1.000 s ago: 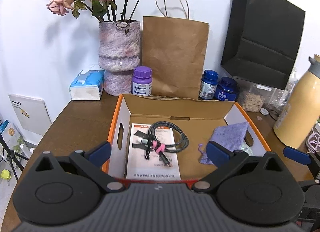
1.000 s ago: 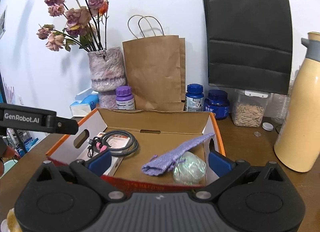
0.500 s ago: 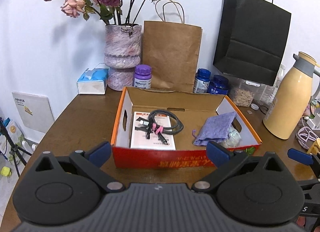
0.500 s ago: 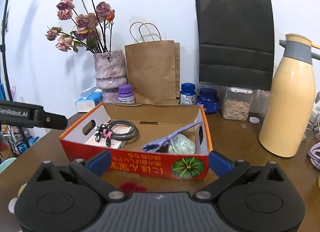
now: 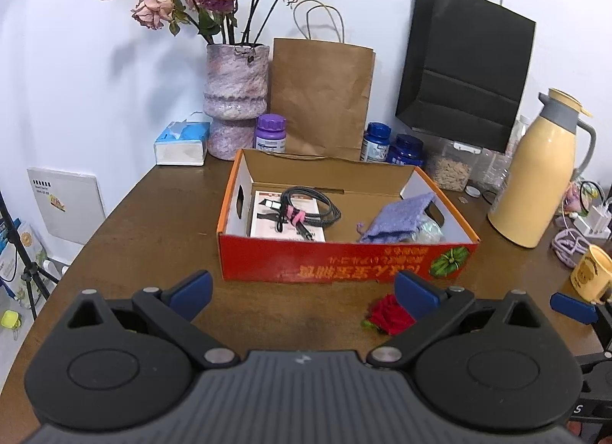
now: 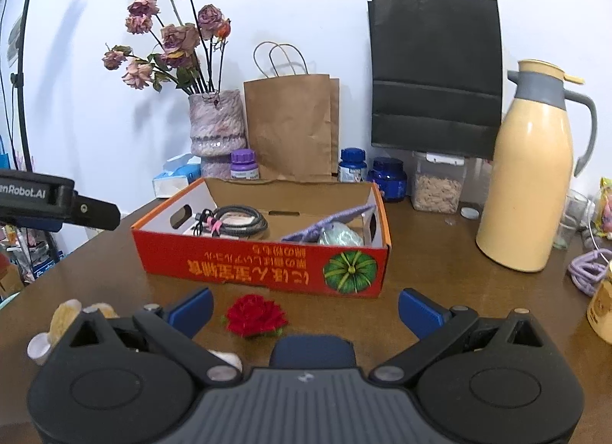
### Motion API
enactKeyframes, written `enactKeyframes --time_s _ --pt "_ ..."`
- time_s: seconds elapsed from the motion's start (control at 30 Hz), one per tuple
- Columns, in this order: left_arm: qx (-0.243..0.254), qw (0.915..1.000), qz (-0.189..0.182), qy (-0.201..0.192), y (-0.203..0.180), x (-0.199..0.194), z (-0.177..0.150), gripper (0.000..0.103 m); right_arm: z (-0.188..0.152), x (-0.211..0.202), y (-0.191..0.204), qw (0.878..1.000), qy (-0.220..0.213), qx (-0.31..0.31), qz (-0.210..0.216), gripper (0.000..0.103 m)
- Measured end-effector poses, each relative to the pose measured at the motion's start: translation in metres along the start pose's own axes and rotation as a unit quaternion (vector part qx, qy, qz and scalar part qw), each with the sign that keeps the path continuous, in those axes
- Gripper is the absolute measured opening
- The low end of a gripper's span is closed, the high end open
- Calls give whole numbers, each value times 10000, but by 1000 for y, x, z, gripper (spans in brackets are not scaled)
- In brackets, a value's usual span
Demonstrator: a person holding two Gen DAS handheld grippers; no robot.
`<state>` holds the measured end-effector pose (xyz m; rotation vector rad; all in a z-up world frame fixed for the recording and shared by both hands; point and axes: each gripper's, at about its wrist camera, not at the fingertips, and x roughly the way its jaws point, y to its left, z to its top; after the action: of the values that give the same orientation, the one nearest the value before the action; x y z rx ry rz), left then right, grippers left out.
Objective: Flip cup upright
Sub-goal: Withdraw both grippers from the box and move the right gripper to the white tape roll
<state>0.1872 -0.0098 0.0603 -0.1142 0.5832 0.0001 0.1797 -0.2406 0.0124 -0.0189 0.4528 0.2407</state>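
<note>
1. Cup, right wrist view: only a dark blue rounded top shows above the gripper body, on the table between the two fingers and close to the camera. I cannot tell which way up it stands. It did not show half a second ago.
2. Same view: the right gripper is spread wide and grips nothing, as before. It has drawn back from the cardboard box, whose red printed front is now seen whole. A red rose lies on the table between box and gripper, near the left finger. A yellow mug is cut off by the right edge.
3. Left wrist view: the left gripper is also wide apart and empty, unchanged. It too has backed away, so bare table now shows in front of the box. The rose sits just beside the right finger. The mug stands at the far right, near the cream thermos jug.
</note>
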Motion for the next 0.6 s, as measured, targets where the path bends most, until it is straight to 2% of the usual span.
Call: enactKeyframes --time_s 0.6 --pt "303 9994 82 125 -9 -29 -60 103 -53 -44 5 9997 107 -229 12 103"
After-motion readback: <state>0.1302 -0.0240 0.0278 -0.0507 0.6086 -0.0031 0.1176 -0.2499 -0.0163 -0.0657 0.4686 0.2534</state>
